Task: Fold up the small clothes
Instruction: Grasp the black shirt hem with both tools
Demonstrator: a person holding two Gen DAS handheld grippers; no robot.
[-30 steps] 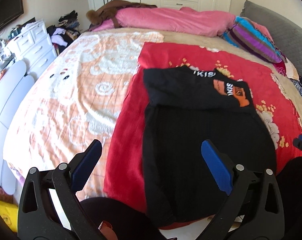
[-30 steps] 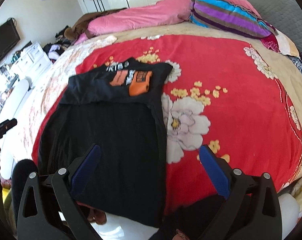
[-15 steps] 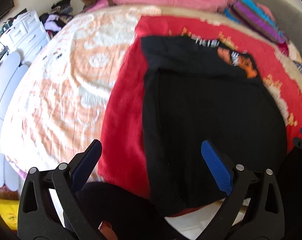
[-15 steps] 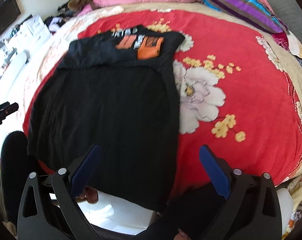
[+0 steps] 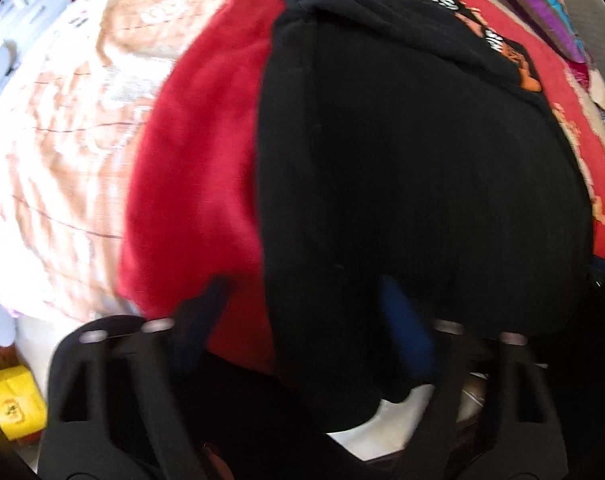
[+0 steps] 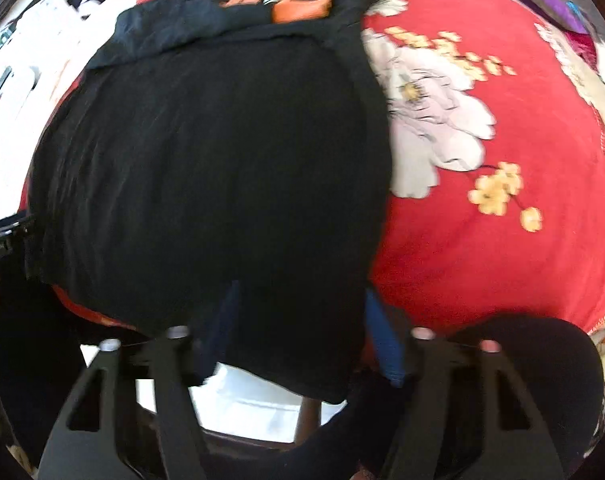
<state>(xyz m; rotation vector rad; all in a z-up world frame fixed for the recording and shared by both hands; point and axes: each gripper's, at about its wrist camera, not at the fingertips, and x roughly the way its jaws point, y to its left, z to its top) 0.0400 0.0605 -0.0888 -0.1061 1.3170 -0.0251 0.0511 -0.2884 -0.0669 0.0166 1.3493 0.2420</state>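
The bed [image 5: 62, 152] filled both views, its left part under a peach cover and the rest under a red blanket [image 6: 502, 272] printed with a pale flower [image 6: 434, 112] and small yellow blossoms. On the blanket lay a black shirt [image 5: 414, 184], spread flat, its near hem hanging over the bed's near edge. Its far end was folded back toward the near edge, so that an orange and white print [image 6: 298, 0] faced up along the fold. Striped pillows [image 5: 542, 8] lay at the bed's far right corner.

Both grippers pointed steeply down at the near hem, and both views were blurred. The left gripper [image 5: 302, 320] straddled the shirt's near left corner: its left finger stood over the red blanket and its blue-padded right finger over the black cloth. Its jaws were closing with the shirt's edge between them, but the pads were not seen pressing the cloth. The right gripper [image 6: 302, 328] stood at the shirt's near right corner, with the hem between its fingers. Its jaws were closing too, and the gap was still visible on both sides.

A yellow box [image 5: 10, 404] sat on the floor, low at the left.
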